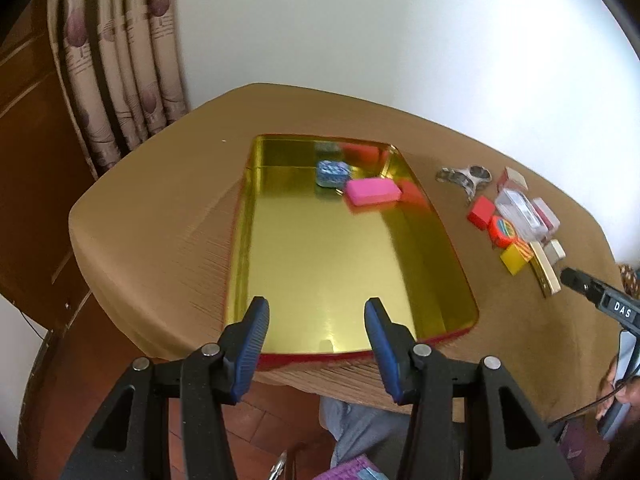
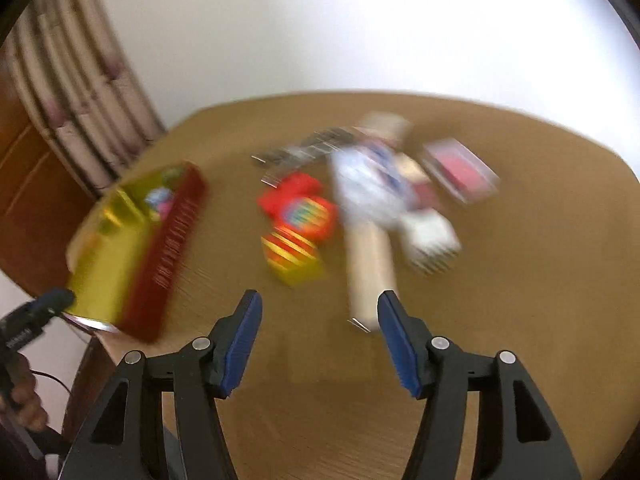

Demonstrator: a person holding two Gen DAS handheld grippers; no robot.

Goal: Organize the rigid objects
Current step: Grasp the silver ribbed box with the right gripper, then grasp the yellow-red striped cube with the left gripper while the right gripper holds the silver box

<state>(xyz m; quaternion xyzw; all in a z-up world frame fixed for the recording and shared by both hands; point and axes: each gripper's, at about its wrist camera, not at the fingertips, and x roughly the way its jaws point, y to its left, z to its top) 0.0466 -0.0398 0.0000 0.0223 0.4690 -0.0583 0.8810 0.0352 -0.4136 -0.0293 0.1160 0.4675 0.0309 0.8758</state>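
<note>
A gold-lined red tray (image 1: 332, 264) lies on the tan table. A pink block (image 1: 373, 191) and a blue patterned tin (image 1: 332, 173) lie at its far end. My left gripper (image 1: 317, 312) is open and empty above the tray's near edge. To the tray's right lies a cluster: red block (image 1: 481, 212), round red tin (image 1: 503, 231), yellow block (image 1: 514, 260), clear box (image 1: 520, 211), wristwatch (image 1: 464, 176). My right gripper (image 2: 320, 308) is open and empty, above the table just short of that cluster. Its view is blurred; a beige bar (image 2: 370, 268) lies just beyond the gap.
A striped curtain (image 1: 116, 72) and brown wooden panelling (image 1: 28, 140) stand left of the table. A white wall is behind. The right gripper's tip (image 1: 576, 278) shows at the left wrist view's right edge. The person's legs are below the table's front edge.
</note>
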